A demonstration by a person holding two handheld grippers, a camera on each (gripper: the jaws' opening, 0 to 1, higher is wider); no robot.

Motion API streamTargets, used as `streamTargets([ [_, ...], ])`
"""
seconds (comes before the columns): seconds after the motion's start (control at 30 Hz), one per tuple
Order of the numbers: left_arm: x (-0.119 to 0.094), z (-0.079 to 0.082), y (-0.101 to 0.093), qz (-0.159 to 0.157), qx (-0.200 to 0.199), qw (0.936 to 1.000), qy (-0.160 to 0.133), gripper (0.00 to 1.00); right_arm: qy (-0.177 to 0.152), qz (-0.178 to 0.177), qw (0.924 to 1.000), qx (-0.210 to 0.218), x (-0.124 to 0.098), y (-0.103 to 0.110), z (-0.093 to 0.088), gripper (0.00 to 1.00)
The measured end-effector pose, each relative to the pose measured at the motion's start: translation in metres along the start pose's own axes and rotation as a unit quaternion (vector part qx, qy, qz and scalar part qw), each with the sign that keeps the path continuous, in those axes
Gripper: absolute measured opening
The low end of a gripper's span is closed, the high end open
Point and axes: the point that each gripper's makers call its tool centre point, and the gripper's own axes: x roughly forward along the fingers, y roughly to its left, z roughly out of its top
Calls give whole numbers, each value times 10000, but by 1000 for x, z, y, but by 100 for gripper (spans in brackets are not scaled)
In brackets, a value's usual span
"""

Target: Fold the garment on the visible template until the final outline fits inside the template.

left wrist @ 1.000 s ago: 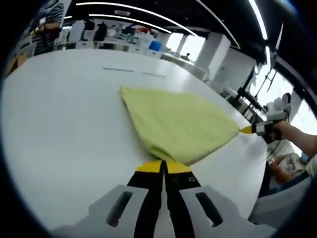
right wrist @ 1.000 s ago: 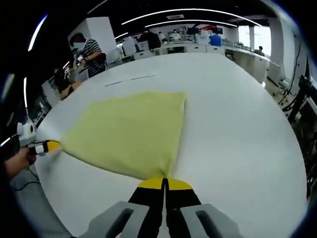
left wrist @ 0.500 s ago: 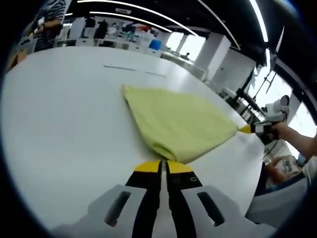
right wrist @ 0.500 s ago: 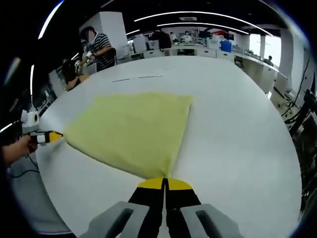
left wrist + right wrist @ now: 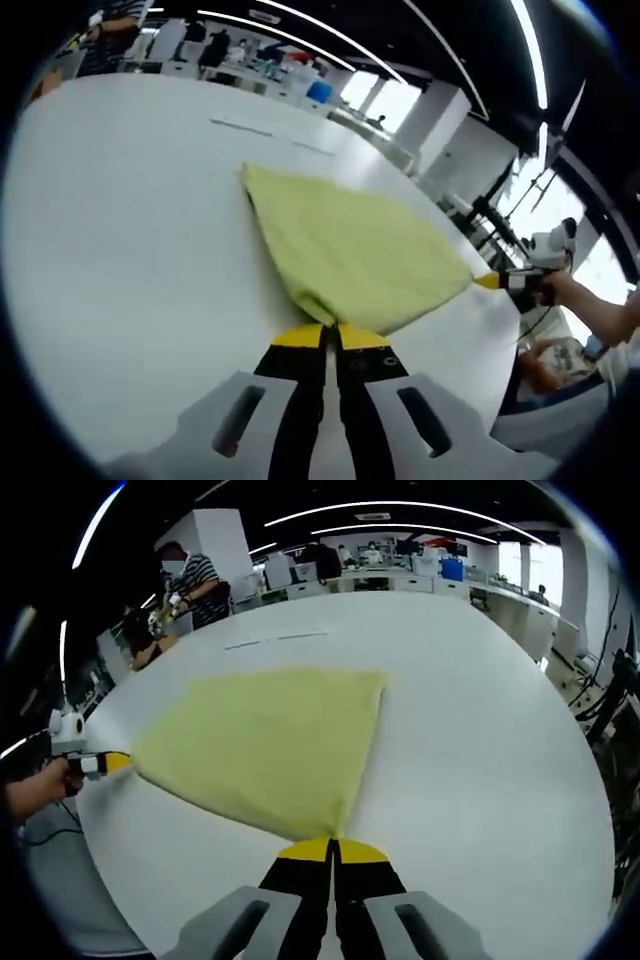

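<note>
A yellow-green garment [image 5: 350, 250] lies folded and spread flat on the white table [image 5: 120, 220]. My left gripper [image 5: 330, 335] is shut on its near corner. In the left gripper view the right gripper [image 5: 497, 281] pinches the far right corner, held by a hand. In the right gripper view the same garment [image 5: 270, 740] fans out from my right gripper [image 5: 331, 848], which is shut on its near corner. There the left gripper [image 5: 108, 764] grips the corner at the left. Thin dark line marks [image 5: 275, 638] lie on the table beyond the cloth, as do line marks [image 5: 270, 135].
The table [image 5: 480, 730] stretches wide to the right of the garment. A person in a striped shirt [image 5: 190, 580] stands past the far left edge. Desks and equipment [image 5: 400, 565] line the back of the room.
Both views have shifted slightly with the hands. The garment stays stretched between the two shut grippers, in about the same place on the table.
</note>
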Motion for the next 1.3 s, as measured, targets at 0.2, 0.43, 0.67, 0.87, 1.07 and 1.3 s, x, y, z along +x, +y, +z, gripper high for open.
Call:
streamTargets([
  [0.2,-9,6,4,1,270,9996,1,0,34,-113,9996,-257,-2,-7,1,0],
  [0.43,-23,15,12,49,527,9986,-12,0,1,-183,9973,-710,-7,-15,7,0],
  [0.67,-23,12,13,104,697,9975,58,0,16,-303,9941,-1046,-17,-31,5,0],
  [0.87,-21,6,14,212,810,9963,190,1,-57,375,9983,-440,-13,-7,-2,0],
  [1.07,-16,-1,9,76,962,9946,374,14,99,461,9960,-766,-2,1,-11,12],
  [1.3,-10,-11,10,28,1300,9895,634,12,2,570,9916,-1163,10,0,-9,8],
])
